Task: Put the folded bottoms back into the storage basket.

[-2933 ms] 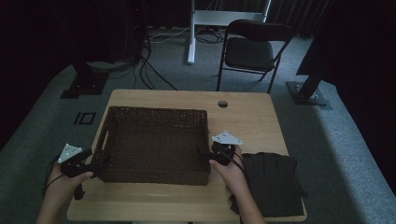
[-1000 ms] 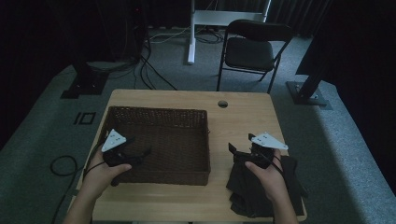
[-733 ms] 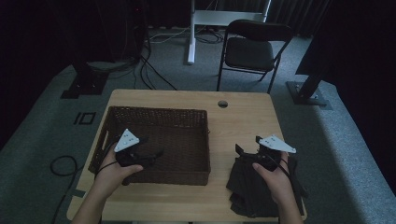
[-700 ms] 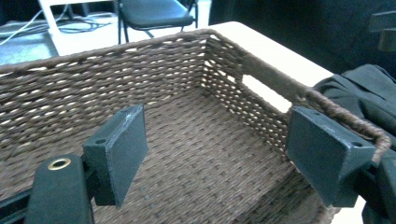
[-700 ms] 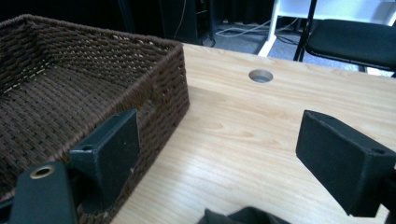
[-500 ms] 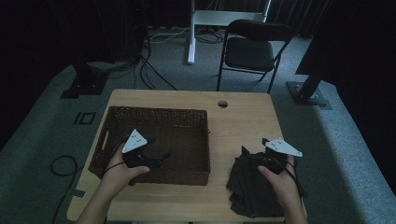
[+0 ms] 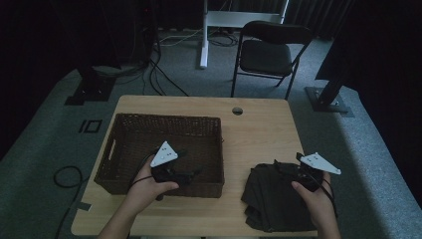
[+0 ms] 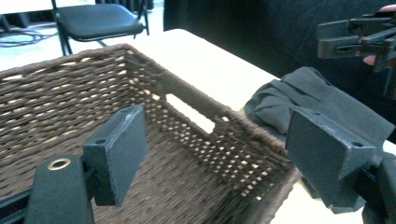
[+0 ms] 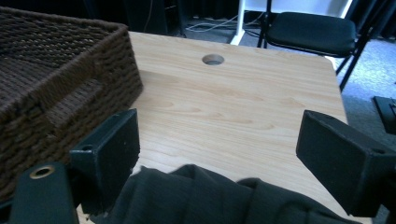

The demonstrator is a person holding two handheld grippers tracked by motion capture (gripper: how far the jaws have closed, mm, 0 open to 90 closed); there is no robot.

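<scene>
On the light wooden table's (image 7: 259, 129) near right corner lies a crumpled dark grey cloth (image 7: 271, 196), just beside the brown woven wicker basket (image 7: 130, 128). Over the cloth, the right gripper (image 9: 219, 154) gapes empty; the left gripper (image 8: 215, 158) hangs released above the basket.

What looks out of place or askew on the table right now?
Only the dark cloth: it lies crumpled, not flat, at the table's near right corner, beside the wicker basket. The basket sits square and undamaged. Nothing is spilled.
</scene>
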